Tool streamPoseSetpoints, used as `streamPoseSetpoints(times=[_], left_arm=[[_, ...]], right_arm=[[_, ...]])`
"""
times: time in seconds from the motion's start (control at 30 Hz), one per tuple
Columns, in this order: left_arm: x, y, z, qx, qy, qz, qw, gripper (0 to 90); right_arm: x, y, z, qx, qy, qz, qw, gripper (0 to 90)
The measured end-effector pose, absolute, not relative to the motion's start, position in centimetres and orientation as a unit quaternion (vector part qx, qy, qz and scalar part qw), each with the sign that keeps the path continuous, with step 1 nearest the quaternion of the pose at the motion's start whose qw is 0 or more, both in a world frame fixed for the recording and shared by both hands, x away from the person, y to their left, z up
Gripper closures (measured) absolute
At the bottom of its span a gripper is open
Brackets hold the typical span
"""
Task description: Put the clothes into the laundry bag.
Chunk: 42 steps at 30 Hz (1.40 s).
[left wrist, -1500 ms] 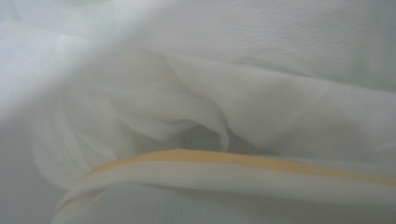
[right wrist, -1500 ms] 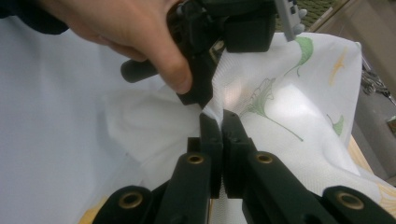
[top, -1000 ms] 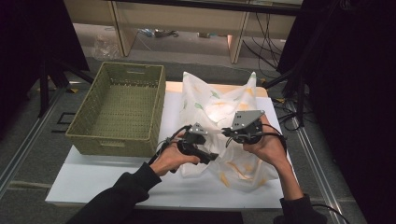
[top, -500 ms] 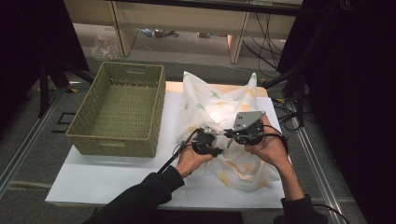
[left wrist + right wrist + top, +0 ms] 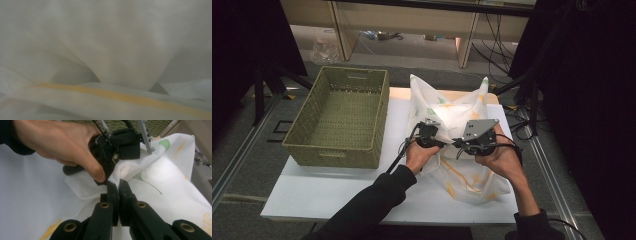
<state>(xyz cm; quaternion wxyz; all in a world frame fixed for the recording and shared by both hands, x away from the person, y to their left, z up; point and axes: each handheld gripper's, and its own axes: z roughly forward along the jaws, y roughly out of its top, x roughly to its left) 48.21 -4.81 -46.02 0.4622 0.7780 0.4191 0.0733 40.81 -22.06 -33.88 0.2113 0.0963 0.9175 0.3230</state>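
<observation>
A white cloth [image 5: 464, 172] printed with green and yellow leaves lies bunched on the white table [image 5: 332, 195]. My right gripper [image 5: 455, 144] is shut on a raised fold of the cloth [image 5: 162, 170]; in the right gripper view its jaws [image 5: 118, 183] pinch the fabric. Just left of it, my left gripper [image 5: 442, 143] meets the same fold. In the right gripper view the cloth runs up into the left gripper [image 5: 113, 168]. Its jaws have just closed and then opened slightly, with the fabric between them. Cloth [image 5: 112, 50] lies right against the left gripper's camera, hiding its jaws.
A green woven basket [image 5: 337, 152] with nothing in it stands on the table's left half, close to my left forearm. Bare table lies in front of the basket and the cloth. Cables and dark stands crowd the floor to the right.
My left gripper has moved right across the cloth, up to the right gripper's tips, and gone into the raised fold. The right gripper has kept still, holding its fold.
</observation>
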Motion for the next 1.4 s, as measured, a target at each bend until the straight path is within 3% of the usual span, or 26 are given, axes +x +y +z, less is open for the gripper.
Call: streamPoseSetpoints(times=[0.07, 0.37, 0.57, 0.73, 0.8, 0.87, 0.97, 1.03, 1.1, 1.2, 1.33, 1.4], left_arm=[[47.6, -4.3, -45.6, 0.804, 0.392, 0.072, 0.441, 63.3], [44.0, -0.9, -44.1, 0.821, 0.372, 0.097, 0.423, 31.6], [43.4, 1.3, -45.3, 0.837, 0.371, 0.140, 0.376, 21.4], [44.6, 1.3, -47.3, 0.836, 0.389, 0.131, 0.364, 18.7], [45.2, 1.1, -47.9, 0.835, 0.389, 0.128, 0.368, 20.5], [45.6, 0.8, -48.4, 0.831, 0.384, 0.117, 0.386, 29.2], [46.1, 0.4, -48.6, 0.856, 0.329, 0.124, 0.380, 53.4], [46.3, 0.0, -48.8, 0.839, 0.341, 0.098, 0.413, 72.5], [46.3, -0.4, -48.4, 0.830, 0.342, 0.074, 0.435, 84.0], [45.5, -1.2, -47.0, 0.848, 0.293, 0.090, 0.431, 85.4], [45.1, -2.6, -45.8, 0.831, 0.296, 0.082, 0.464, 86.4], [45.5, -3.0, -45.6, 0.841, 0.285, 0.085, 0.451, 86.5]], right_arm=[[40.8, -22.2, -34.0, 0.105, 0.917, 0.323, 0.209, 90.0], [40.8, -22.3, -33.9, 0.107, 0.916, 0.324, 0.212, 90.0], [40.8, -22.2, -34.0, 0.107, 0.916, 0.324, 0.211, 90.0], [40.8, -22.1, -34.0, 0.111, 0.917, 0.323, 0.207, 90.0], [40.8, -22.2, -34.1, 0.111, 0.917, 0.323, 0.208, 90.0], [40.9, -22.2, -34.1, 0.103, 0.917, 0.322, 0.210, 90.0], [40.9, -22.1, -34.2, 0.107, 0.917, 0.322, 0.208, 90.0], [40.9, -22.0, -34.3, 0.110, 0.917, 0.325, 0.205, 90.0], [40.9, -22.0, -34.3, 0.111, 0.918, 0.321, 0.205, 90.0], [41.0, -22.1, -34.3, 0.098, 0.918, 0.322, 0.211, 90.0], [41.1, -22.1, -34.3, 0.096, 0.919, 0.321, 0.209, 90.0], [41.1, -22.1, -34.3, 0.096, 0.919, 0.321, 0.207, 90.0]])
